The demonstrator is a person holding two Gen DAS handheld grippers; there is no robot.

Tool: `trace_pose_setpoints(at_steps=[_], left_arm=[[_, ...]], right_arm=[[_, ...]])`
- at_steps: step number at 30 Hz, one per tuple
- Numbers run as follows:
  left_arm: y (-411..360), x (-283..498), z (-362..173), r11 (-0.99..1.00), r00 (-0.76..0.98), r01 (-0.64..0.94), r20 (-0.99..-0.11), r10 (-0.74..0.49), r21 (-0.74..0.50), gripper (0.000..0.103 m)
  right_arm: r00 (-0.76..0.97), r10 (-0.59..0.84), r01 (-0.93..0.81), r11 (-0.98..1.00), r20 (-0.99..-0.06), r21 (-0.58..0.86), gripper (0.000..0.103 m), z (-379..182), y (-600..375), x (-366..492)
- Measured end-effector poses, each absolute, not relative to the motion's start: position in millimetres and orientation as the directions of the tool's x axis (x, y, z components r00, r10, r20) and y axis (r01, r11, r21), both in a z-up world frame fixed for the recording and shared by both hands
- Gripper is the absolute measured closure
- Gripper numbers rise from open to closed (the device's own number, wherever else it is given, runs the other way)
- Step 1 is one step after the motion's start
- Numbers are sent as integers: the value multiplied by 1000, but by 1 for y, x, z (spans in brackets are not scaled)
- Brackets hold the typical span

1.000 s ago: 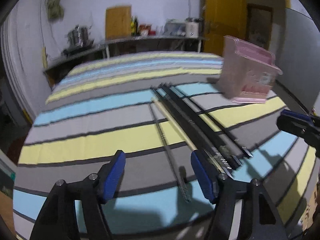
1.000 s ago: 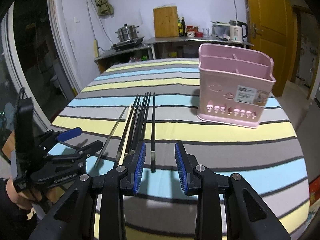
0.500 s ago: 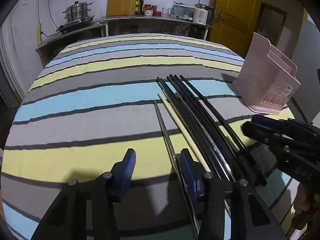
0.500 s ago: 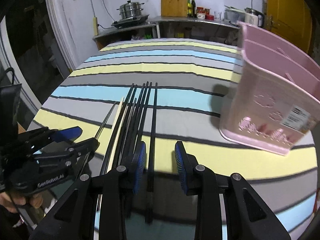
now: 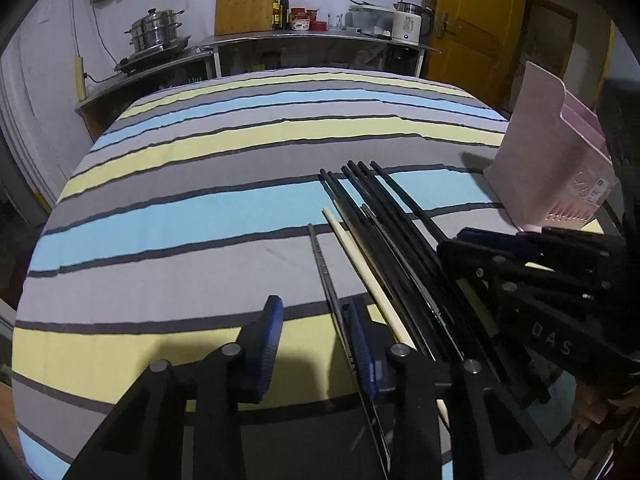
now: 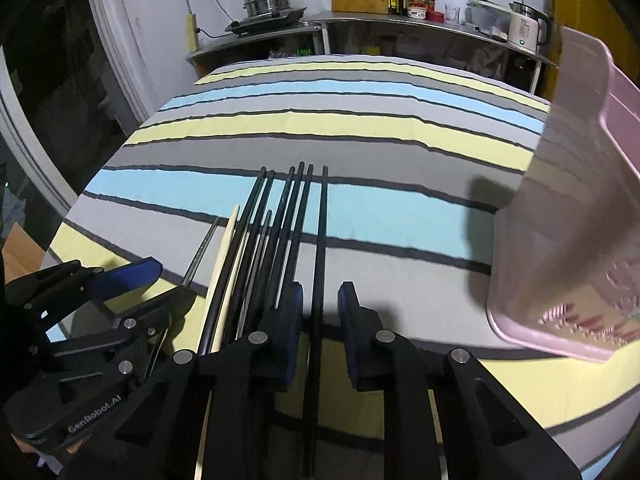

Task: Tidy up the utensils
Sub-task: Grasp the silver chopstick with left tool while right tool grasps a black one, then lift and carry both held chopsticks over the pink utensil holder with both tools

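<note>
A row of black chopsticks (image 6: 288, 224) lies side by side on the striped tablecloth (image 5: 208, 216), running from six toward twelve o'clock. At the row's nine o'clock edge lie a pale wooden chopstick (image 5: 360, 264) and, just beside it, a thin metal chopstick (image 5: 324, 268).

The right gripper (image 6: 320, 312) sits low at the near ends, fingers parted, with one lone black chopstick (image 6: 322, 240) lying in the gap between the blue pads (image 6: 348, 320); neither pad visibly touches it. The left gripper (image 5: 316, 332) is also spread wide, its right pad just beside the metal chopstick and bare cloth between the fingers.

The pink holder (image 5: 552, 176) stands upright on the cloth at about two o'clock from the chopsticks, apart from them. Counter clutter lines the back wall.
</note>
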State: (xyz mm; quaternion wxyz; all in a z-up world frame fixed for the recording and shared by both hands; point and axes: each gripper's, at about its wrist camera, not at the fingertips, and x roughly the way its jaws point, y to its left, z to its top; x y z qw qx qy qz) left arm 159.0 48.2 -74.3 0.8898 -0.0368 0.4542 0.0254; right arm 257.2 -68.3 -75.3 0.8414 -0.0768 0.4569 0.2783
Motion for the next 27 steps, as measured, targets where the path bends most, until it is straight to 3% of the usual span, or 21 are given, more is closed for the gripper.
trace_pose_setpoints(at_steps=[3,5,15,27], left_arm=[[48,163,-74,996,583,-89,-812,36,-20,90],[49,167,-73,995,578,-95,-815,40,-19,94],[68,164,-60,985,597,-109,-801,-41,-132,98],[65,136,9,985,694,-35,-713,-99,-170,98]], right_arm=[[433,387,-539,835,-814,110,91,-76,-65,260],[432,384,-541,835,-816,106,97,-76,-63,263],[443,426,-528,835,-789,155,97,-56,-77,261],[526,498,-529,826,-689,194,97,7,-106,233]])
